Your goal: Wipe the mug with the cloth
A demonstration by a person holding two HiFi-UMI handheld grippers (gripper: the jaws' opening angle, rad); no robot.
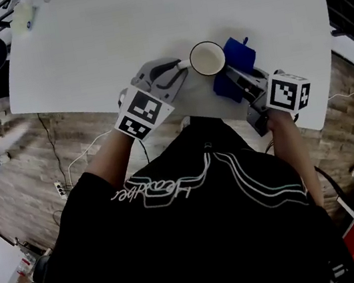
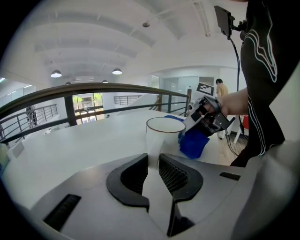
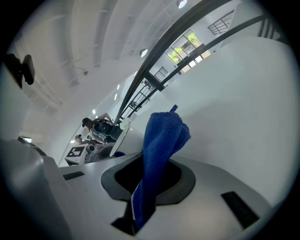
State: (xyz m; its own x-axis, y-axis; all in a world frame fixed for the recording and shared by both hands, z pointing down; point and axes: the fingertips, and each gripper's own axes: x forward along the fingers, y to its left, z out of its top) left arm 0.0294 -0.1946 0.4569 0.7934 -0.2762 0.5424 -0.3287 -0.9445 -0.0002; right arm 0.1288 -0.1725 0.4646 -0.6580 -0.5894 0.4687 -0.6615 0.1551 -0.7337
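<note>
Left gripper (image 2: 151, 164): jaws closed partway on a white strip that runs up into the white ceramic mug (image 2: 164, 133). It reads as the handle, so the mug is pinned, upright, mouth to the top. Right gripper (image 3: 150, 171): jaws clamped on the blue microfibre cloth (image 3: 161, 140), with a folded wad sticking out past the tips and a tail hanging back between the pads. In the head view the wad sits at the mug's right side, touching or just beside the wall, can't tell which. The left gripper comes in from the opposite side. The mug is close to the near edge of the white counter (image 1: 112, 40), right of centre. Its base is hidden in the left gripper view, so I can't confirm whether it rests on the counter or is held just off it. Step, my read: cloth at the point of contact on the outer wall, wiping about to start or only just begun. Nothing on the mug shows how much is done. Next move needs the left grip firm so the mug doesn't swing about the handle. The right gripper presses the wad onto the wall and sweeps round and up to the rim, hard jaw tips kept off the ceramic. Risk: a side push tips or slides the mug toward the near edge.
</note>
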